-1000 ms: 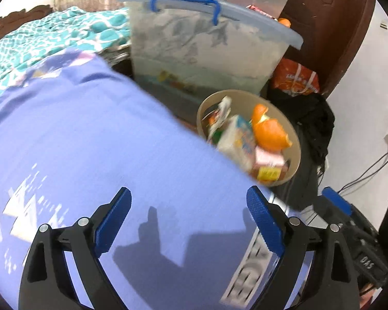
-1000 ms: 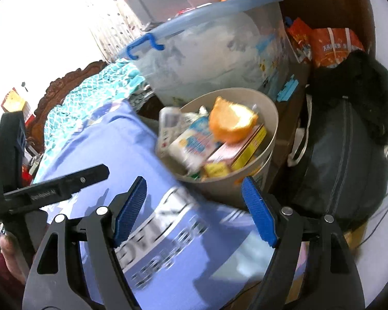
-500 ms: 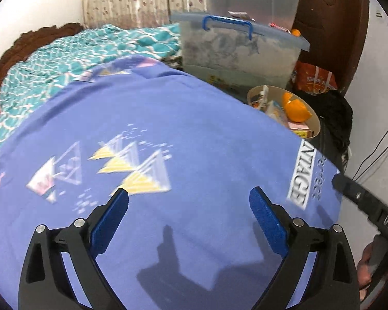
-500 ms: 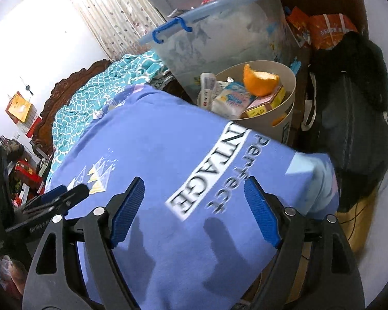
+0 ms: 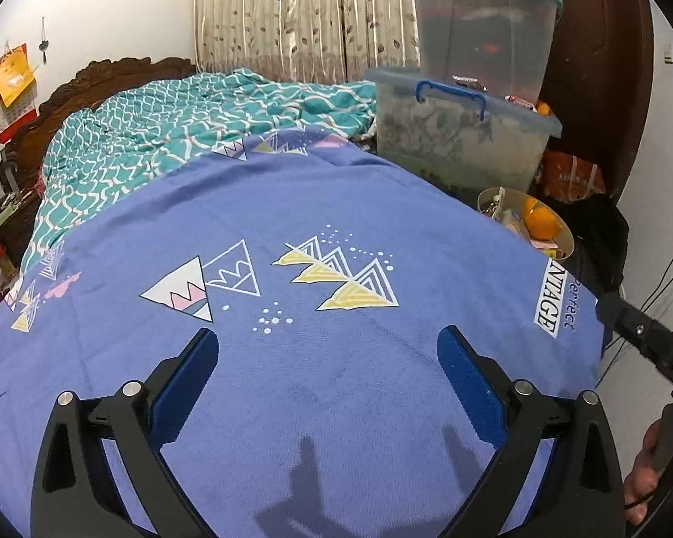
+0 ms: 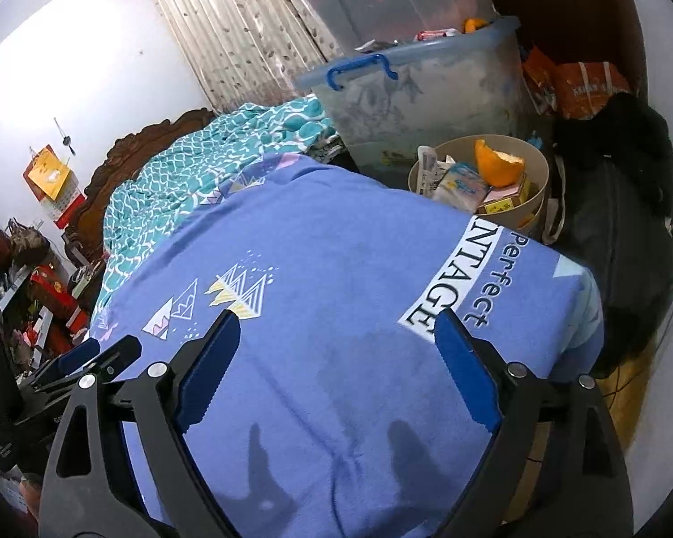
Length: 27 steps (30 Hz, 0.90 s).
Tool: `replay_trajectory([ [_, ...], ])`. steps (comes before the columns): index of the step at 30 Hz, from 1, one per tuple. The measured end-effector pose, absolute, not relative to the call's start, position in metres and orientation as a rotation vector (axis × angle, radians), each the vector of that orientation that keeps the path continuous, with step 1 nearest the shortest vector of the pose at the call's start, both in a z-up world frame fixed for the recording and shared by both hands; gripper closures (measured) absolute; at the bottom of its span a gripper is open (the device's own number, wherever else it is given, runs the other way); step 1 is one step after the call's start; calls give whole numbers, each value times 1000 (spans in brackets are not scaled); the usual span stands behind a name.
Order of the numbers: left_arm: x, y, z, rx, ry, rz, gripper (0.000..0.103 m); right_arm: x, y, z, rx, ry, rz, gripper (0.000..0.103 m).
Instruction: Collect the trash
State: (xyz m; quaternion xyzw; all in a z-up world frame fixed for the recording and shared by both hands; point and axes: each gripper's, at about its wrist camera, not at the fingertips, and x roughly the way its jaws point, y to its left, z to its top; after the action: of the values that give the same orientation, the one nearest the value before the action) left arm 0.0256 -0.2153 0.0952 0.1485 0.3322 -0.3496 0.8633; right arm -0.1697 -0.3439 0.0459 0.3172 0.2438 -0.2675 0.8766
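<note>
Across the bed, from its left side to its right, the purple sheet (image 5: 336,233) with its triangle prints looks bare: no wrapper, peel or packet shows on it in either wrist view, and the teal blanket (image 5: 166,130) behind it seems free of litter too. Both tools hang above this cloth with nothing between their blue pads. The left tool (image 5: 327,376) has its jaws spread wide and opening further; the right tool (image 6: 336,367) is likewise spread, its jaws opening, over the corner of the sheet printed with lettering. Further right, past the edge of the bed, the beige bin (image 6: 540,166) stands on the floor just beside the clear storage tub (image 6: 426,103), and it is heaped to the rim with trash (image 6: 466,184): an orange peel (image 6: 500,163), small cartons and wrappers. So the collecting appears largely done, perhaps finished (a few small packets and an orange sit on the tub lid, and whether those count as rubbish cannot be told). The bin lies ahead of both tools and to their right, well apart from the left one and nearer the right one.
</note>
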Motion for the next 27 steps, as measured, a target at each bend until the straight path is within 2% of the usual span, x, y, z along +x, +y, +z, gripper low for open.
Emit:
replay_trajectory([
  [17, 4, -252, 134, 387, 560, -872, 9, -214, -325, 73, 623, 452, -804, 8],
  [27, -1, -251, 131, 429, 553, -921, 9, -210, -305, 86, 583, 437, -854, 4],
])
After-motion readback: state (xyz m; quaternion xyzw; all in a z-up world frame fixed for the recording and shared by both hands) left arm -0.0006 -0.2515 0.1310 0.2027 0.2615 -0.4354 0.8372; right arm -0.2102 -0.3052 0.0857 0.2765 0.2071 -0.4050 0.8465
